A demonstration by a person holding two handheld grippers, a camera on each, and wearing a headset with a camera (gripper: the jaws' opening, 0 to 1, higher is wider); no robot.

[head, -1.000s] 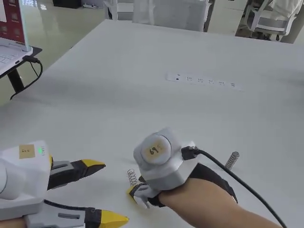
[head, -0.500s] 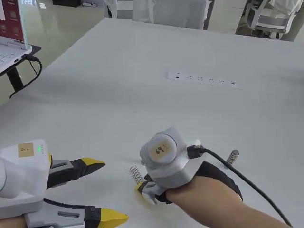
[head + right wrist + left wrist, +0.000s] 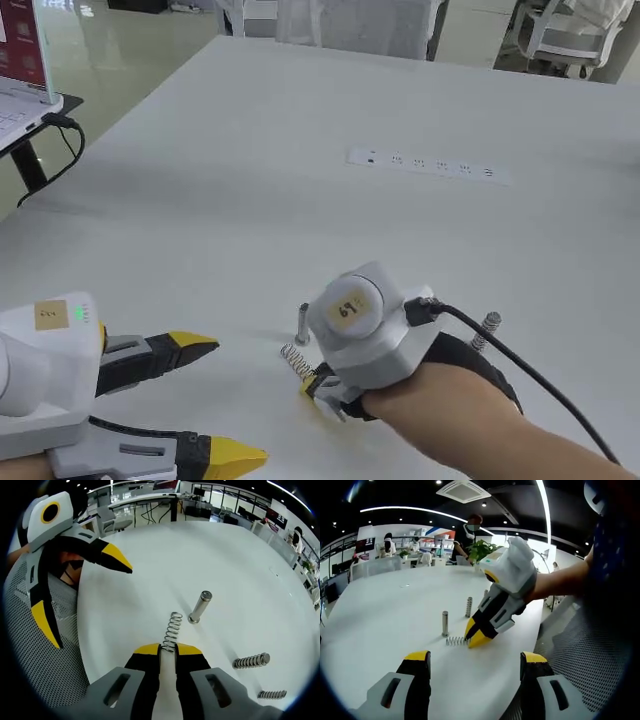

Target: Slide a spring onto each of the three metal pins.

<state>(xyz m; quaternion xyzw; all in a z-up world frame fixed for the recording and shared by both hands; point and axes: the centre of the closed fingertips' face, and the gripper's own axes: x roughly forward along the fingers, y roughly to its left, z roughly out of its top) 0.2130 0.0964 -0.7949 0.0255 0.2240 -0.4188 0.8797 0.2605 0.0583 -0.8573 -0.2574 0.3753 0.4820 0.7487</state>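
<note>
Pinches a spring (image 3: 171,627) in the closed right gripper (image 3: 168,650) beside a bare pin (image 3: 200,607), left gripper (image 3: 475,656) wide open and empty, with one sprung pin (image 3: 250,661) apparently done.

I see a thin coiled steel spring (image 3: 172,629) pinched by one end between the closed jaws of my right gripper (image 3: 167,651), its free end reaching straight ahead. Just ahead of the jaws and slightly to their right, a bare metal pin (image 3: 200,607) stands upright, apart from the spring's tip. Farther right of the jaws, a second pin (image 3: 251,661) already wears a spring. Beyond it sits another coiled piece (image 3: 272,694), too small to make out.
</note>
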